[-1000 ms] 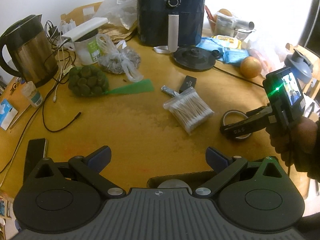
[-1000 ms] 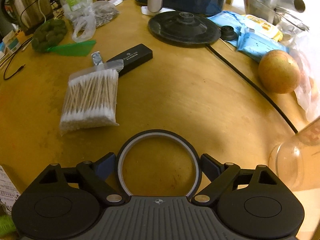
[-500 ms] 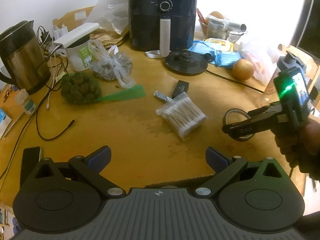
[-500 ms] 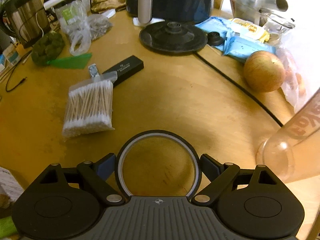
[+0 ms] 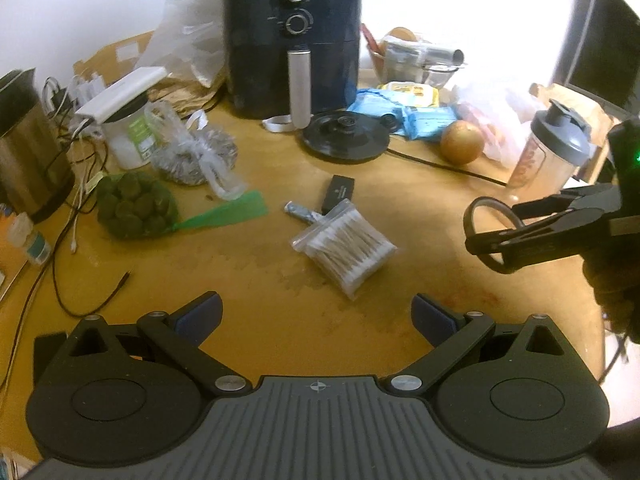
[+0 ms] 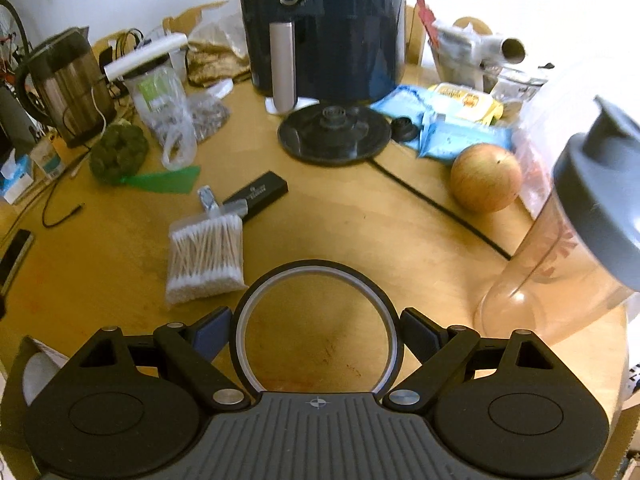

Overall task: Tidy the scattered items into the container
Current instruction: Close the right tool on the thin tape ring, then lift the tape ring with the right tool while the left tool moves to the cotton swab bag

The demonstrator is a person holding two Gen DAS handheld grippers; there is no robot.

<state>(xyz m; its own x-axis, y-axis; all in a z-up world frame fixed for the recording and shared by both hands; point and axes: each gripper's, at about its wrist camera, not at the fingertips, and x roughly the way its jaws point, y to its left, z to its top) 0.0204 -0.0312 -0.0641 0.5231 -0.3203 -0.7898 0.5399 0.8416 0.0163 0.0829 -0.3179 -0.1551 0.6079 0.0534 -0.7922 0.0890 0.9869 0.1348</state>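
Cotton swab pack [image 5: 347, 249] mid-table [image 5: 248, 280]; flat box [image 5: 338, 192] just behind; apple [image 5: 462, 143] far right, beside kettle base [image 5: 346, 141].

The right gripper [image 6: 316, 330] now carries the tape ring [image 6: 316, 280] clear of the table [image 6: 360, 216], where a second ago the ring lay flat on it. In the left wrist view the ring [image 5: 486, 232] hangs higher at the right edge. Both cameras sit higher, showing more table.

One air fryer [image 5: 294, 36], one kettle [image 6: 68, 84], one apple [image 6: 486, 178], one shaker bottle [image 5: 550, 148], perhaps two blue packets [image 5: 404, 112].
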